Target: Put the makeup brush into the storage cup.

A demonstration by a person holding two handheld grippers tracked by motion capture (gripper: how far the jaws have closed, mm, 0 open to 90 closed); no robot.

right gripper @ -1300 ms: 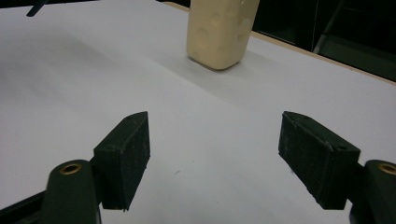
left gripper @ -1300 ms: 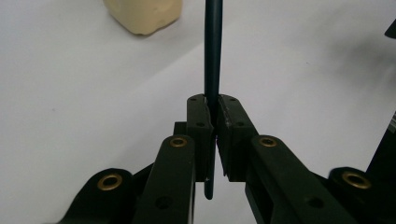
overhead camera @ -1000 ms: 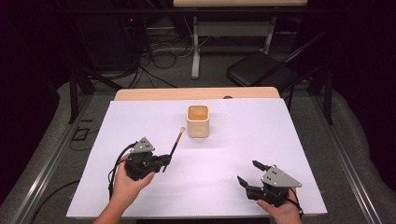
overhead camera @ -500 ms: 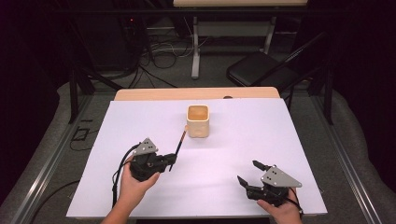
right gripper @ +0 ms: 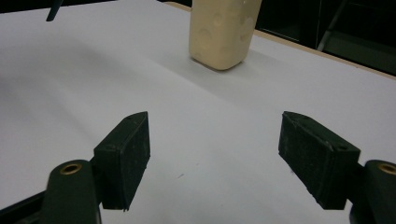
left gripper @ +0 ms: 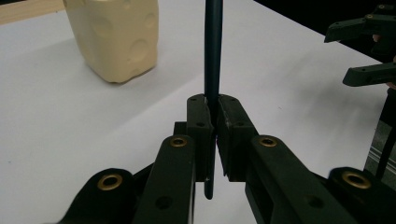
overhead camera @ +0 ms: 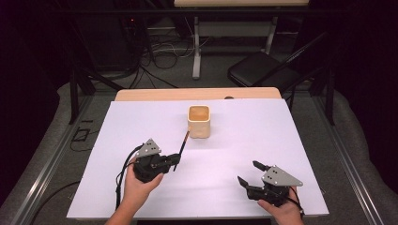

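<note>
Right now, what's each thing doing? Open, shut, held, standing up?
Left gripper: shut on the pencil.
Pencil: held, tilted toward the cup, its tip close to the cup's side.
Cup: upright on the table, open at the top, nothing seen inside.
Right gripper: open, nothing between its jaws.
Table: covered with a white sheet.

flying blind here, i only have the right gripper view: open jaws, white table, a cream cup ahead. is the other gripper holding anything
Observer: Yes. The left gripper is shut on a thin dark pencil.
Operator: where does the pencil point
Observer: In the high view its tip angles toward the cream cup, stopping short of it.
Operator: anything in the cup
Observer: From above the cup looks empty.
Operator: and my gripper
Observer: The right gripper sits near the table's front right corner, open, nothing between its jaws.
</note>
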